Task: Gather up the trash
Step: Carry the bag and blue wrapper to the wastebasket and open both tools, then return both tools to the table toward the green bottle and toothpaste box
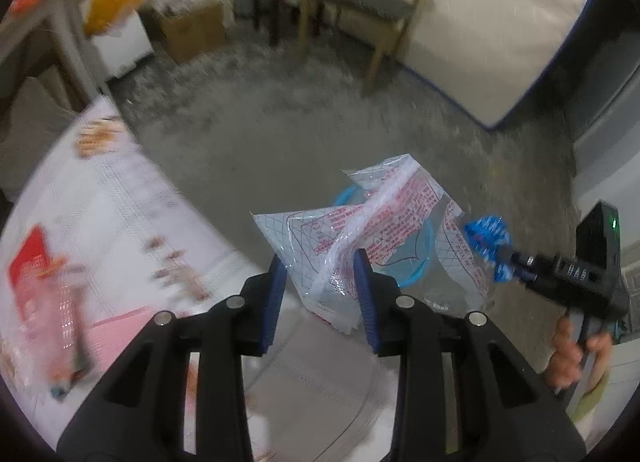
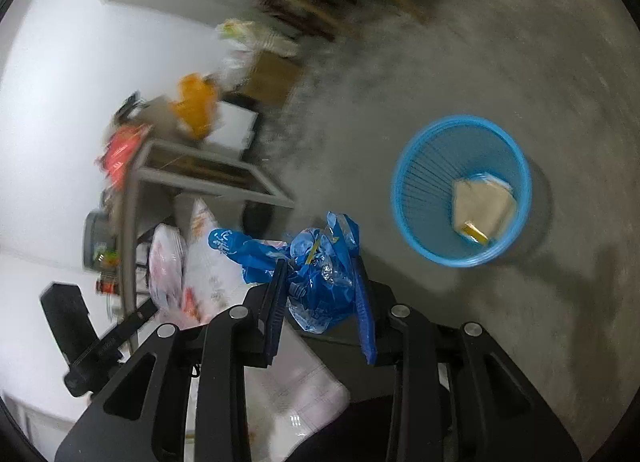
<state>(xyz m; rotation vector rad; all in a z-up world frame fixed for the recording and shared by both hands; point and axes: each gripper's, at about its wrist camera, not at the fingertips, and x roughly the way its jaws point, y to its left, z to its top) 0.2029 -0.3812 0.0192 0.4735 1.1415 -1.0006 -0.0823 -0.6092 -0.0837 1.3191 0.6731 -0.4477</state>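
- Trash in both hands at once, so one trip to the bin covers two pieces.
- Left gripper [image 1: 320, 294] has its blue-padded fingers [image 1: 276, 302] closed on a crinkly clear plastic wrapper with red print and a grid pattern [image 1: 360, 230]. It's pinched at one corner, so the rest fans out loose in front.
- Right gripper [image 2: 322, 302] is clamped around a scrunched-up blue plastic wrapper [image 2: 316, 262]. Balled up like that it fills the gap between the fingers, so they sit fairly narrow, not fully closed.
- Round blue plastic mesh wastebasket [image 2: 404, 182] sits on the grey concrete floor [image 2: 500, 62], away from the furniture, so it's easy to reach from above. A flat beige packet [image 2: 480, 202] already lies inside.
- From the left wrist view, the clear wrapper hangs right over the basket, whose rim peeks out behind it. The right gripper's wrapper is off to the side of the basket, not over it yet.
- White patterned tabletop [image 1: 120, 198] to the left has more wrappers on it, including a red packet [image 1: 32, 262], so I'd guess the job is far from done.
- Everything's motion-blurred, so small details are hard to call.
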